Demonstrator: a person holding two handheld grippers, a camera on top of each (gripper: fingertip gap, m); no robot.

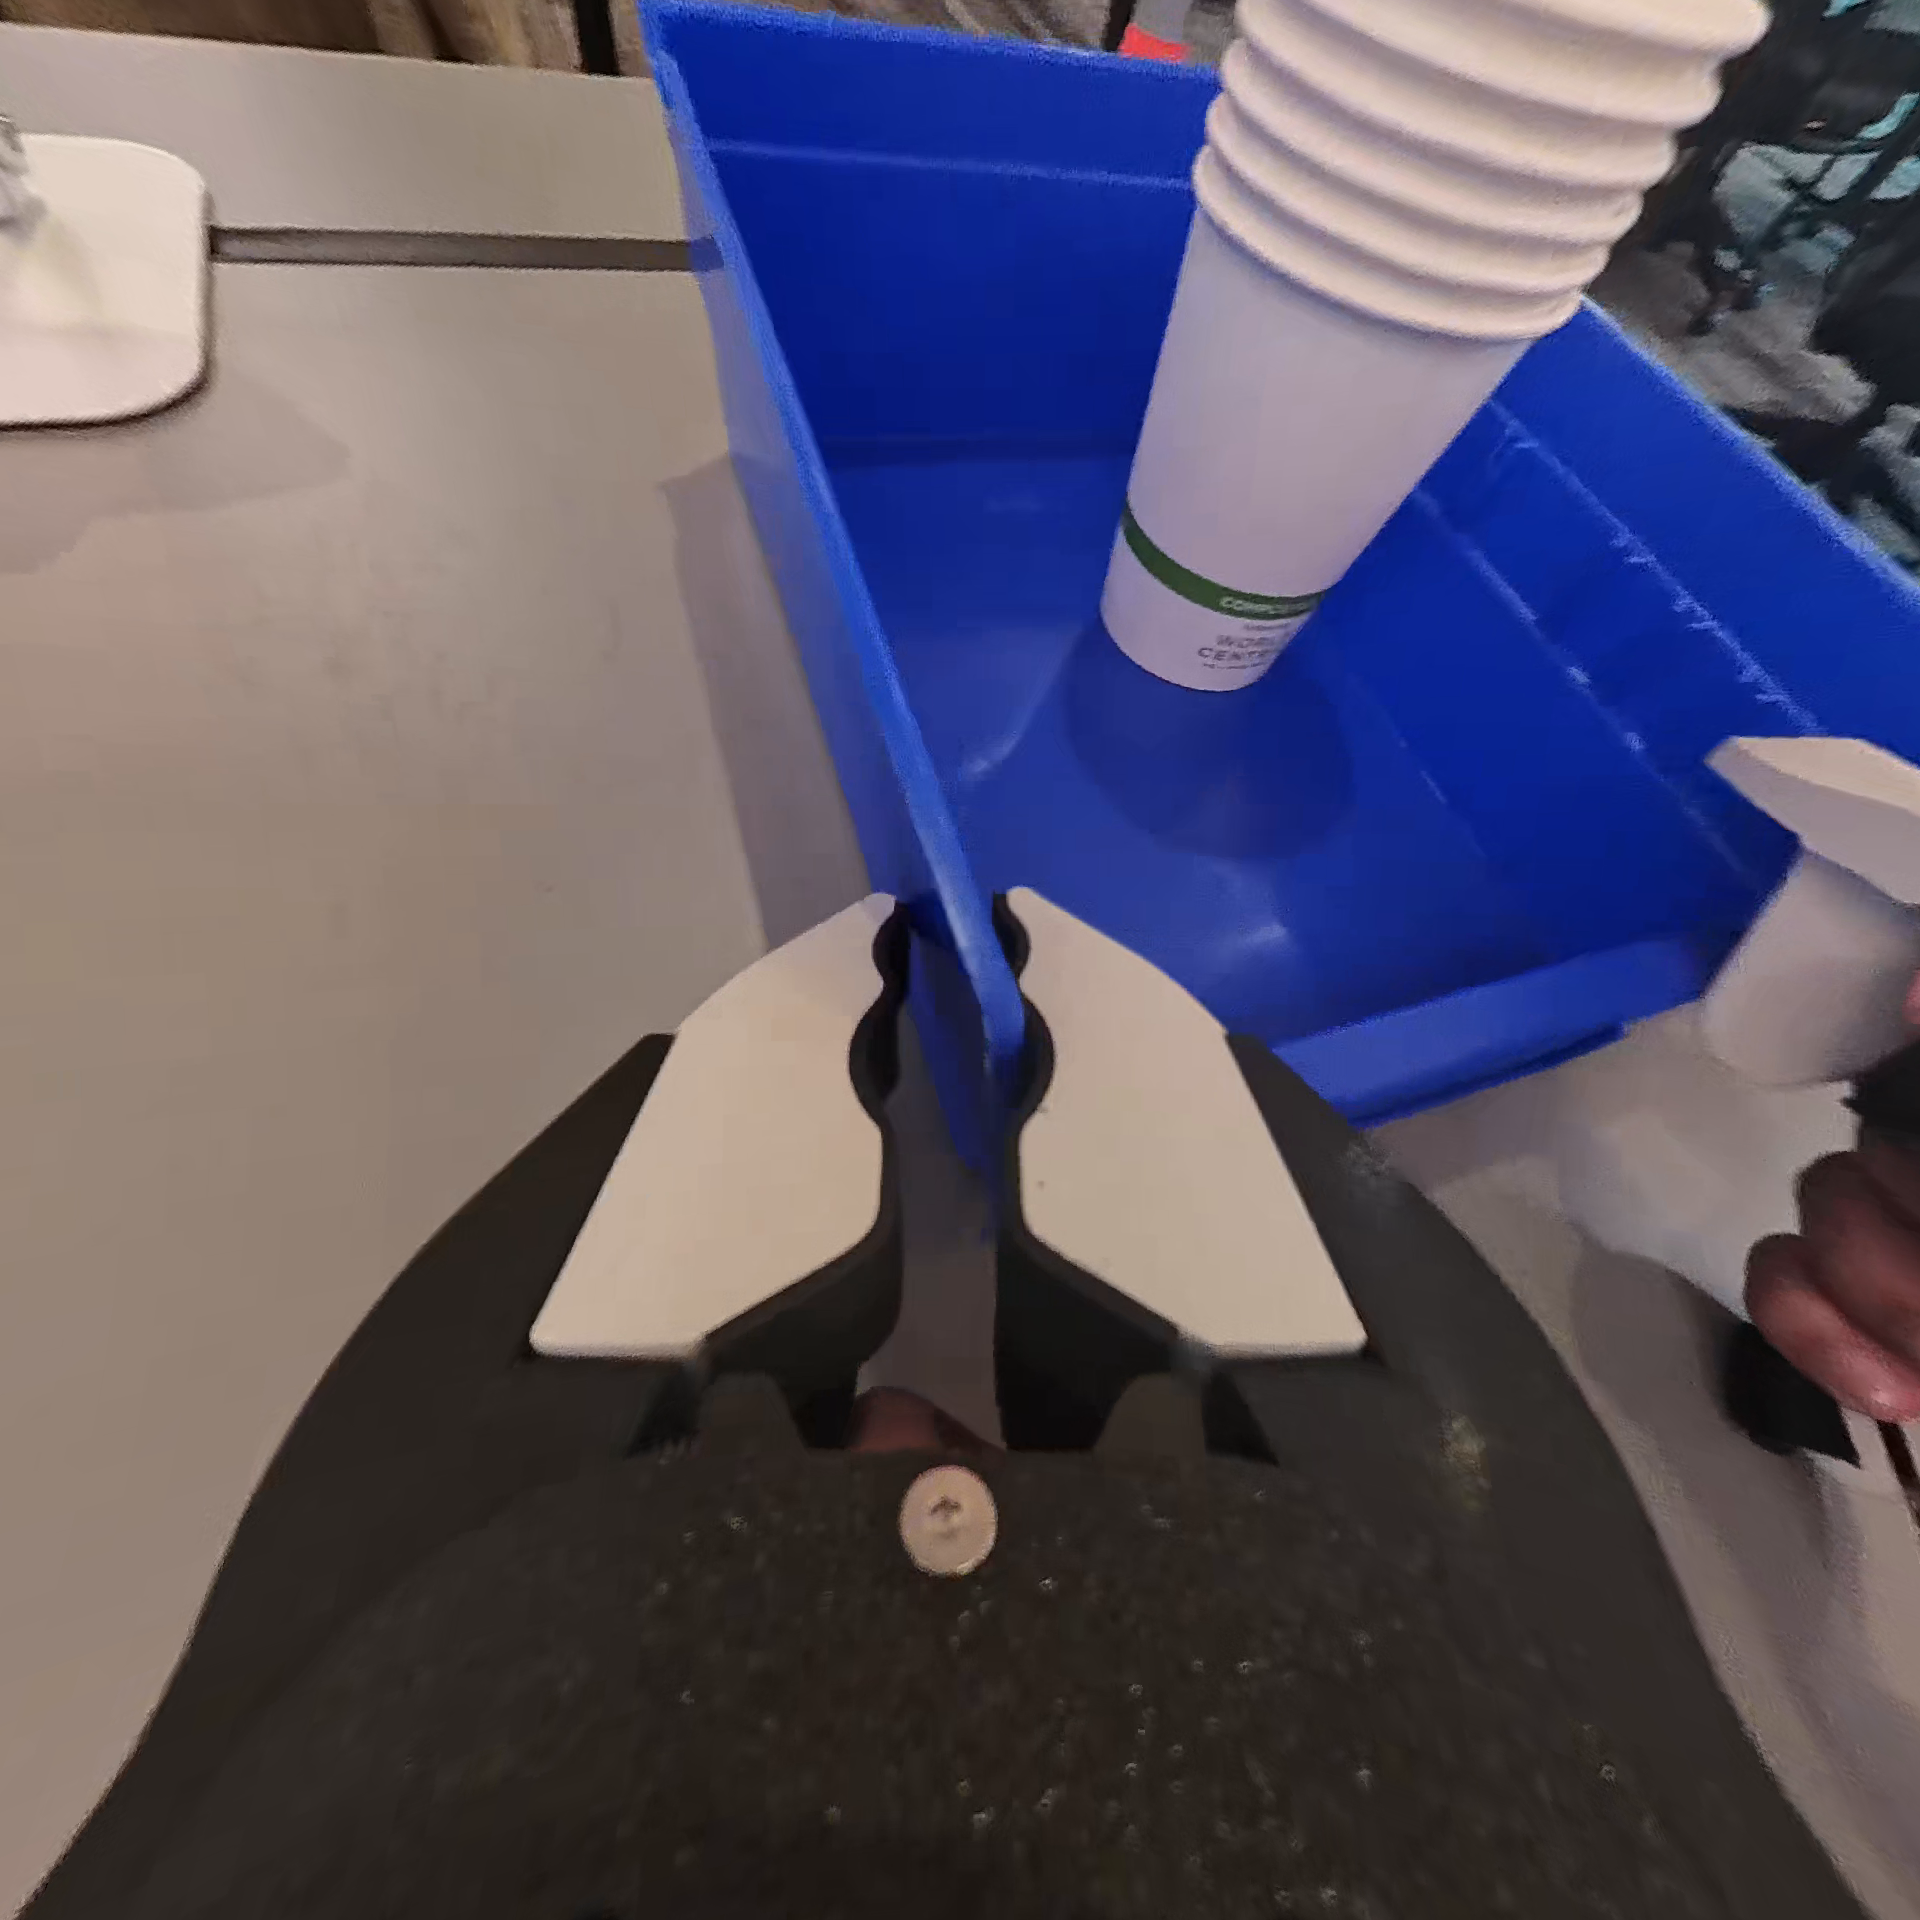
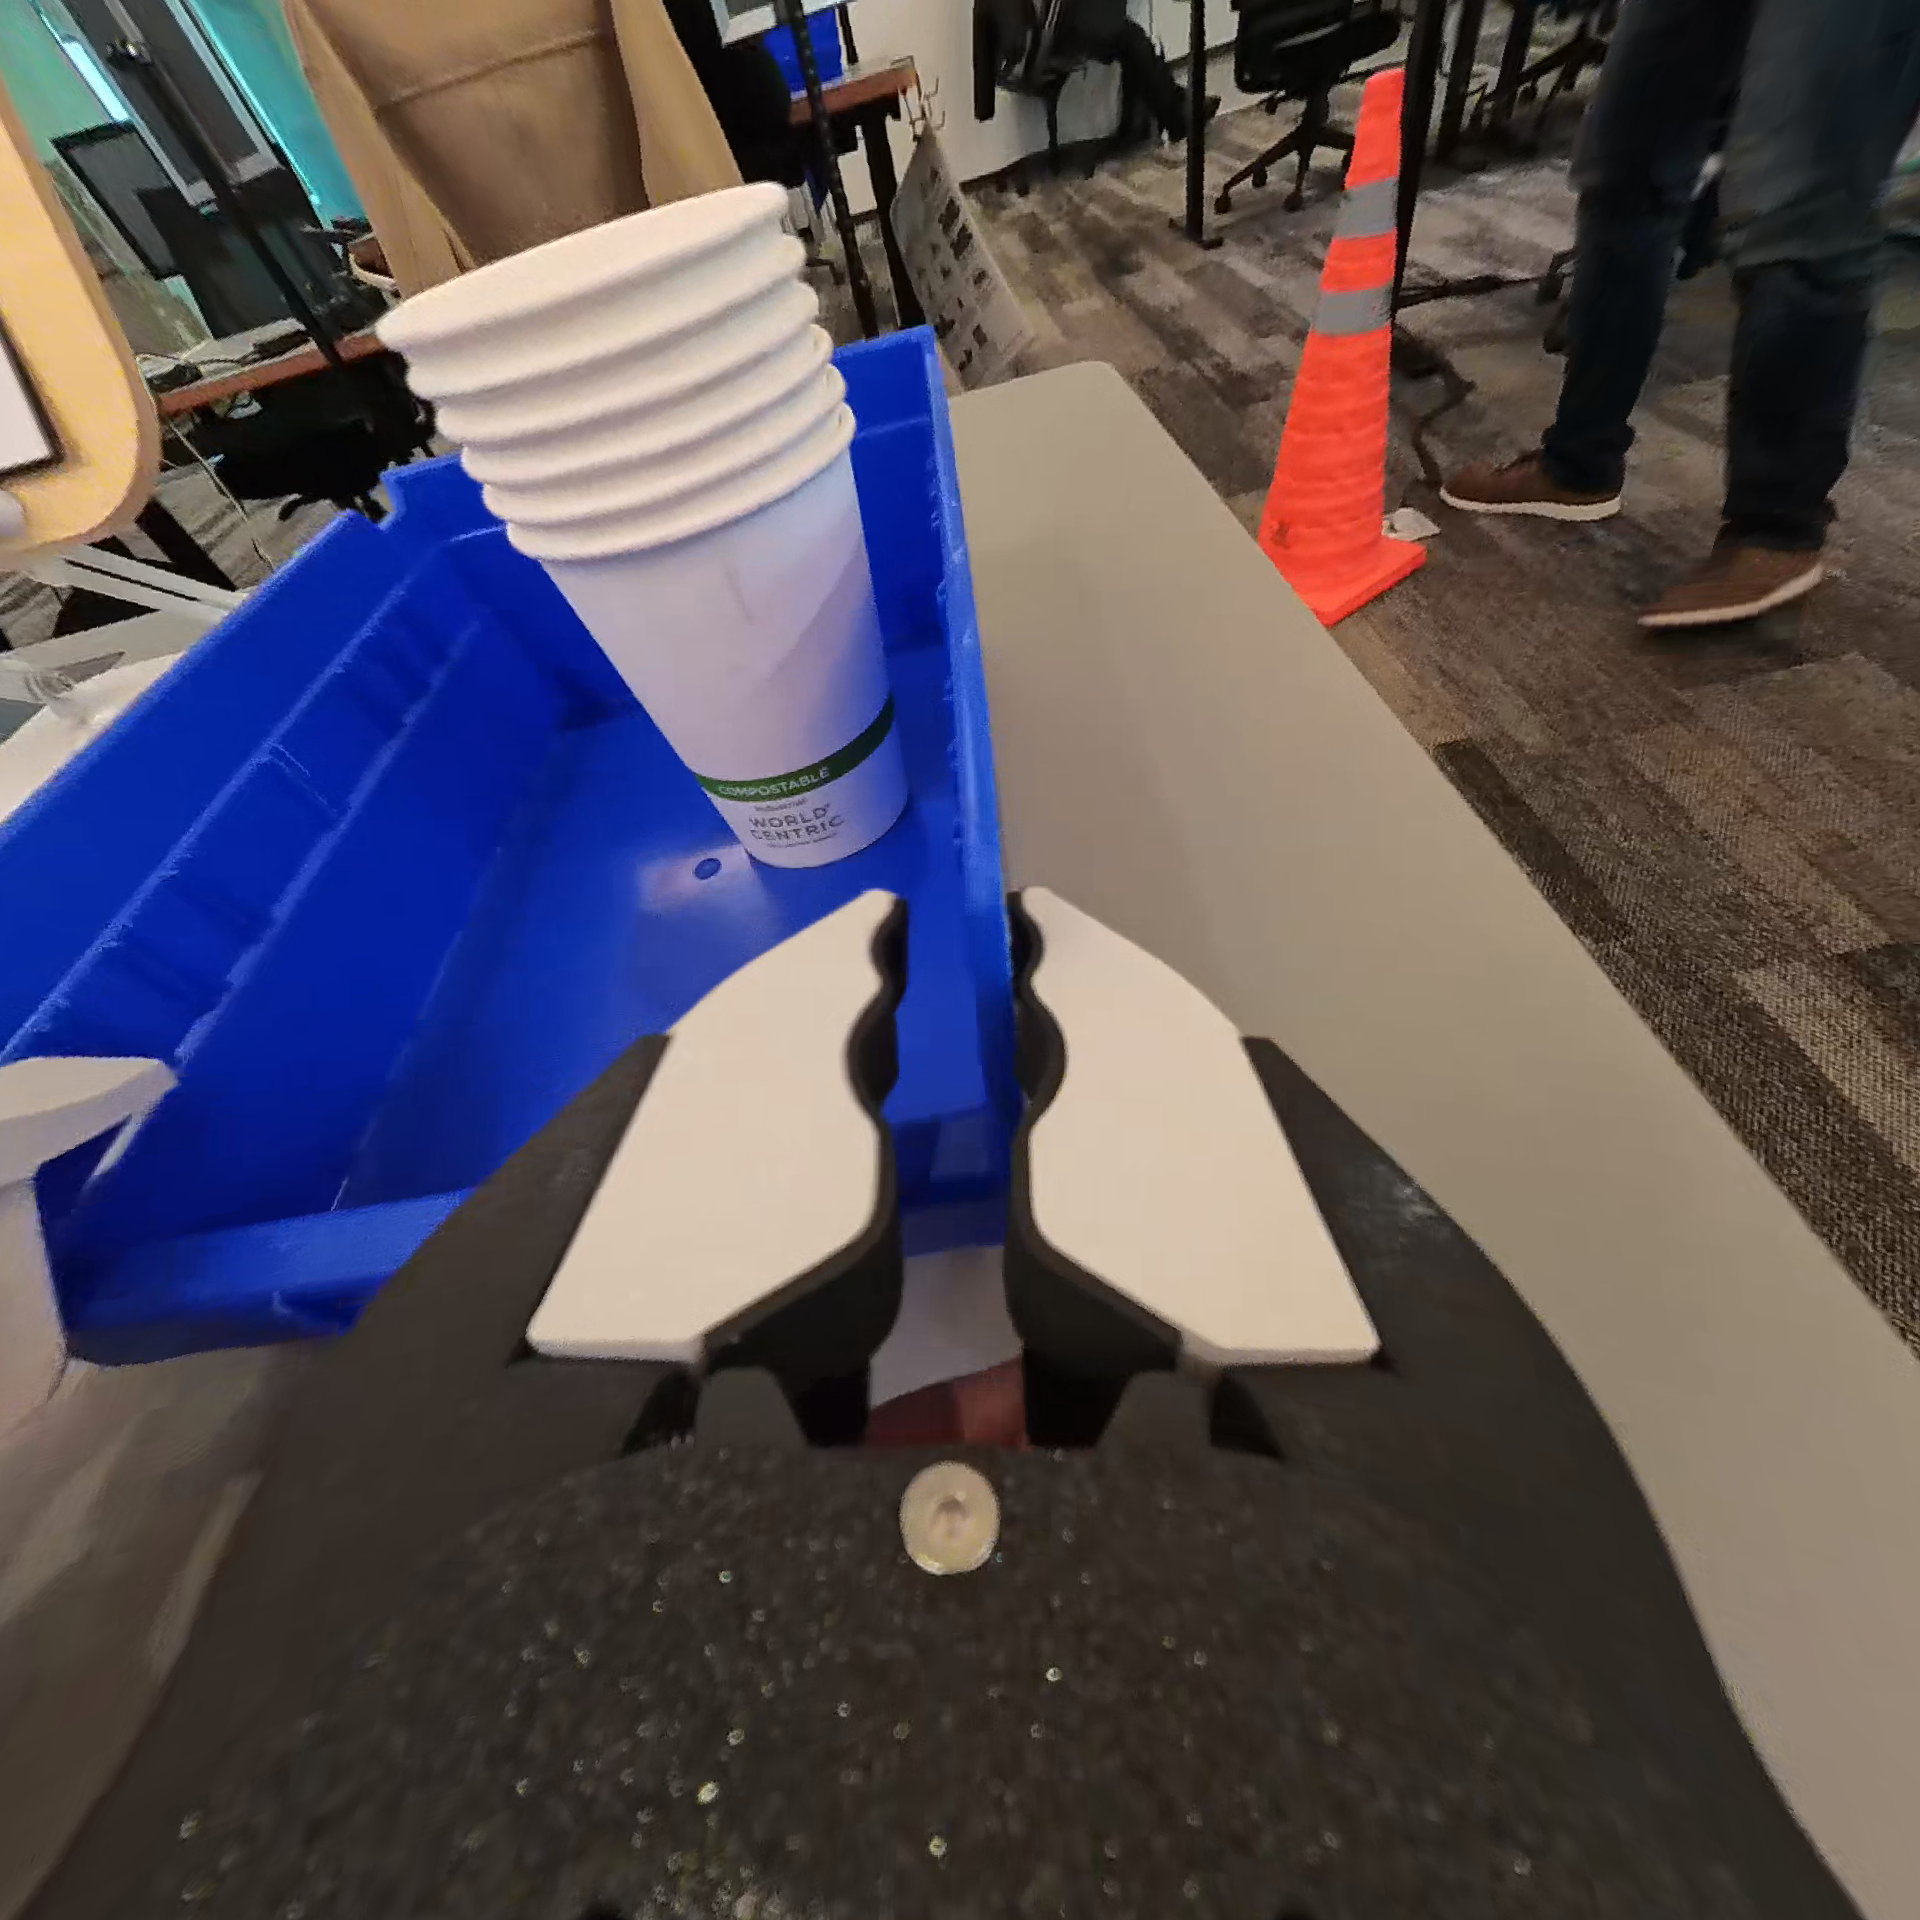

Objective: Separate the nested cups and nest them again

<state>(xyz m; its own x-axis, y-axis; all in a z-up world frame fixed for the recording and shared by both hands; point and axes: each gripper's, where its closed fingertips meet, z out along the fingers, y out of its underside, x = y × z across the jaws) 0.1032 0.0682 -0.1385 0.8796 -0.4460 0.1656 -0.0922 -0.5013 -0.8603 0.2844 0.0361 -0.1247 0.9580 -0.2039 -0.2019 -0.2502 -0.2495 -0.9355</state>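
Left gripper (image 1: 951, 914) clamps the blue bin's (image 1: 1662, 582) left wall; right gripper (image 2: 956, 914) pinches its right wall. The nested stack of white cups (image 2: 665, 499) stands upright inside the bin on the grey table (image 2: 1247, 831).

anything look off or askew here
The stack of nested cups stands upright in the blue bin, unspilled. The oddity: both tongs grip the bin's side walls, left tongs on one, right tongs on the other, not the cups.
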